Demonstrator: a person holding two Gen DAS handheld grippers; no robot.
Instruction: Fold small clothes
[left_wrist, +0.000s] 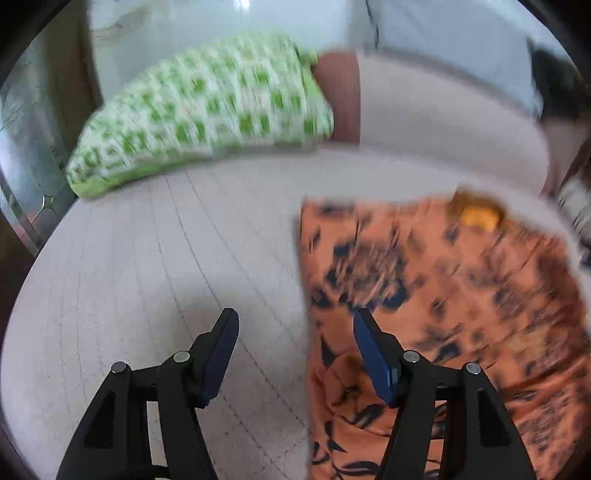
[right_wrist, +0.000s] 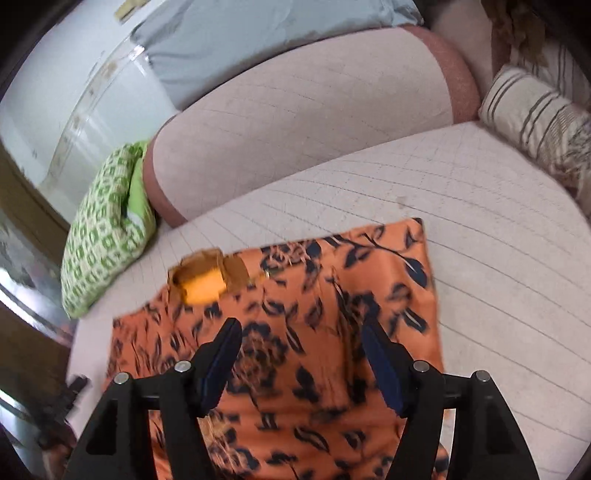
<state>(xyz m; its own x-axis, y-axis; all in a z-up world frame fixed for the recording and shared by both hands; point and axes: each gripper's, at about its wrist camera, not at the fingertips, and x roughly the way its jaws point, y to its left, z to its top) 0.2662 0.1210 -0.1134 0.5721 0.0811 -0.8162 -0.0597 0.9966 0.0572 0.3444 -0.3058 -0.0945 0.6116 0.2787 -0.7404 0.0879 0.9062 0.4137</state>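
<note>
An orange garment with a dark blue floral print (left_wrist: 443, 295) lies flat on the pale quilted sofa seat (left_wrist: 147, 258). It has a yellow-brown neck patch (left_wrist: 476, 216) at its far edge. It also shows in the right wrist view (right_wrist: 314, 302), with the patch (right_wrist: 207, 277) at far left. My left gripper (left_wrist: 295, 321) is open and empty, hovering over the garment's left edge. My right gripper (right_wrist: 301, 332) is open and empty, above the middle of the garment.
A green and white checked pillow (left_wrist: 207, 110) leans at the back left of the seat (right_wrist: 498, 258); it also shows in the right wrist view (right_wrist: 103, 236). The sofa backrest (right_wrist: 303, 118) runs behind. A striped cushion (right_wrist: 535, 122) lies at far right.
</note>
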